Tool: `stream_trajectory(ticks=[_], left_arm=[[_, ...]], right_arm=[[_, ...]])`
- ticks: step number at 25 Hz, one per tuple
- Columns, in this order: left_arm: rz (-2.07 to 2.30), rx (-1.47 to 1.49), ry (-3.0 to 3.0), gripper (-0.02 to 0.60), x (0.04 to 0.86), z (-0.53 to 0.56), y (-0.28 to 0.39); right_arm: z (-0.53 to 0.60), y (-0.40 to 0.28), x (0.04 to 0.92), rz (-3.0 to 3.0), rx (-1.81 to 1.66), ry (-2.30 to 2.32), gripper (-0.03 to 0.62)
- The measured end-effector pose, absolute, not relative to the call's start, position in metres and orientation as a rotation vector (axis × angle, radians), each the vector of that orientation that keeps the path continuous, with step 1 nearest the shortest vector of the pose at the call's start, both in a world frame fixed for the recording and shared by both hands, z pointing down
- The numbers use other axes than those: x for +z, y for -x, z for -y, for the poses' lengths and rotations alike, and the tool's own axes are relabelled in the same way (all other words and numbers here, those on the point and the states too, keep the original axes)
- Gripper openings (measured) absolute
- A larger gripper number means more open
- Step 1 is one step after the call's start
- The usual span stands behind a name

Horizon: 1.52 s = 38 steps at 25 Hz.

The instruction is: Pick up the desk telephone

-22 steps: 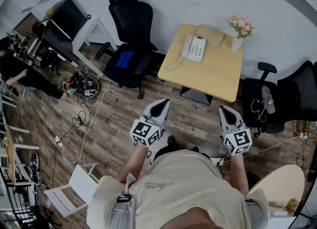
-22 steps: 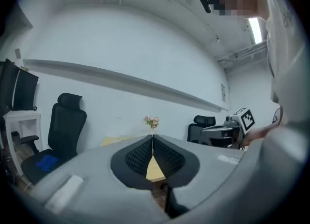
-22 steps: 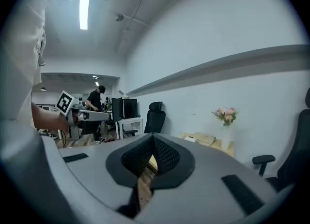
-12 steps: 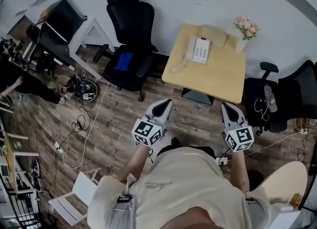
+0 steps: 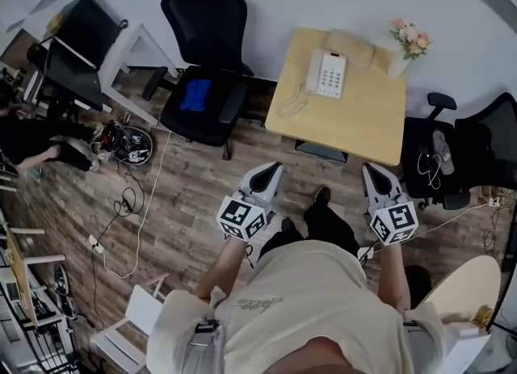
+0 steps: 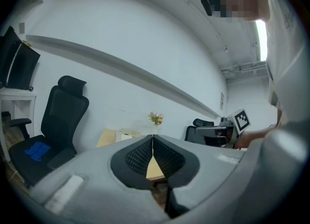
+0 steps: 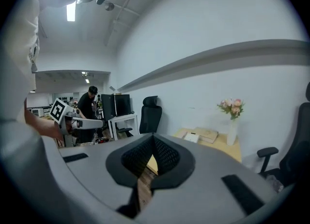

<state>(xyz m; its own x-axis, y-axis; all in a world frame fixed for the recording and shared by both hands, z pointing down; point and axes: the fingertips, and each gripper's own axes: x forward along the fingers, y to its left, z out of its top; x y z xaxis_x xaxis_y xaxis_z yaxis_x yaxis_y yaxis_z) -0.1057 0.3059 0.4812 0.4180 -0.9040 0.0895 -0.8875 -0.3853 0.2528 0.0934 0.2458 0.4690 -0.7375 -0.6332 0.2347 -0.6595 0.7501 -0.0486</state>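
The left claw (image 5: 269, 170) and right claw (image 5: 370, 170) are hovering over the wood floor (image 5: 194, 187), each closed on nothing. The head view is showing the white desk telephone (image 5: 326, 73) sitting on the far part of the wooden bench (image 5: 355, 126), well apart from both. The gripper views are catching the telephone only as a small pale shape, hard to make out, near a flower vase (image 7: 232, 121).

The desk telephone (image 5: 326, 73) lies on the far left part of the table (image 5: 355, 122). A flower vase (image 5: 401, 61) stands at the table's far right corner. The left tool (image 5: 271, 170) and right tool (image 5: 371, 170) hover short of the table's near edge.
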Motion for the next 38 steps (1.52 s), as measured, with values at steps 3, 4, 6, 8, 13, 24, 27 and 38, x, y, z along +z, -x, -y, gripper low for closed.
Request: stream_trajectory(ticks=[3, 4, 6, 8, 13, 24, 27, 38], left_arm=[[1.555, -0.087, -2.387, 0.018, 0.492, -0.290, 0.109], [1.558, -0.076, -2.381, 0.018, 0.494, -0.284, 0.110], [1.568, -0.057, -2.379, 0.018, 0.492, -0.269, 0.115], [1.574, -0.049, -2.392, 0.018, 0.485, -0.251, 0.120], [1.594, 0.016, -2.397, 0.018, 0.480, -0.187, 0.126], [1.599, 0.050, -2.368, 0.018, 0.480, -0.036, 0.111], [1.566, 0.078, -2.361, 0.018, 0.485, -0.020, 0.110], [1.414, 0.122, -2.426, 0.018, 0.506, 0.048, 0.113]], right_arm=[[-0.229, -0.080, 0.476, 2.751, 0.181, -0.987, -0.005], [-0.222, -0.077, 0.478, 2.752, 0.172, -0.978, -0.005], [-0.202, -0.071, 0.482, 2.759, 0.186, -0.966, -0.005], [-0.175, -0.066, 0.490, 2.776, 0.241, -0.966, -0.005], [-0.097, -0.061, 0.498, 2.834, 0.351, -0.983, -0.005], [0.048, -0.076, 0.520, 2.797, 0.344, -0.948, -0.005], [0.067, -0.077, 0.525, 2.780, 0.369, -0.953, -0.005], [0.112, -0.076, 0.535, 2.700, 0.502, -1.103, -0.005]])
